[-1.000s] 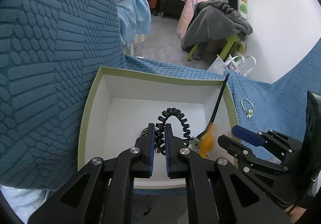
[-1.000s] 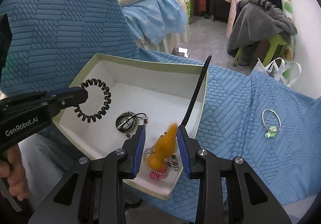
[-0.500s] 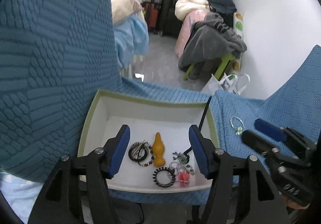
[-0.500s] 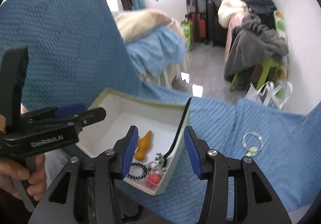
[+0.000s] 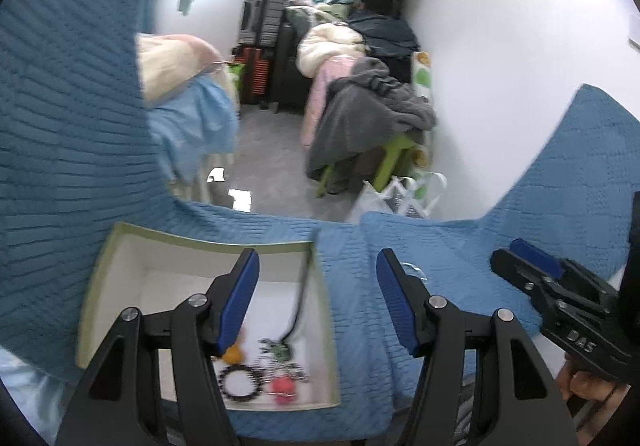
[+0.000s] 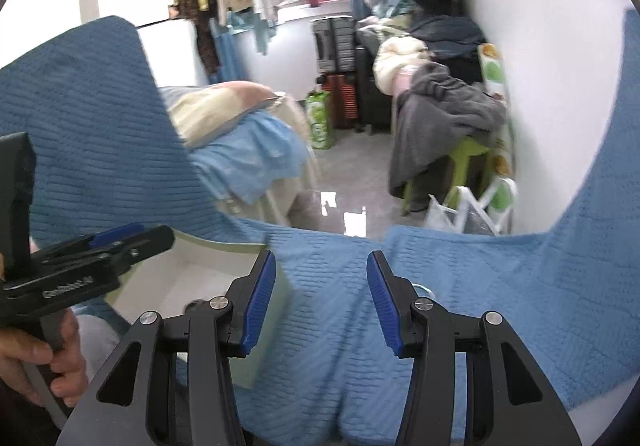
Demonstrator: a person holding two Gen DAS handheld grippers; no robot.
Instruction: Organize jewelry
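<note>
A white box with a green rim (image 5: 208, 242) sits on the blue quilted cover. In it lie a black coil hair tie (image 5: 240, 384), an orange piece (image 5: 233, 355), a pink bead piece (image 5: 283, 387), a green charm (image 5: 280, 352) and a black stick (image 5: 302, 302). My left gripper (image 5: 318, 302) is open and empty, raised above the box's right rim. My right gripper (image 6: 321, 300) is open and empty over the cover, right of the box (image 6: 224, 246). A silver ring (image 5: 414, 270) lies on the cover, mostly hidden behind my left gripper's right finger; it also peeks out in the right wrist view (image 6: 424, 288).
The blue quilted cover (image 5: 440, 246) drapes over the work surface and ends at a front edge. Beyond it are a bed with a blue sheet (image 6: 248, 158), a green stool piled with grey clothes (image 6: 448, 118) and a white bag (image 5: 404, 194).
Both grippers have opened and let go: the black hair tie and the orange piece now lie in the box. Both grippers have lifted and drawn back, swinging right.
</note>
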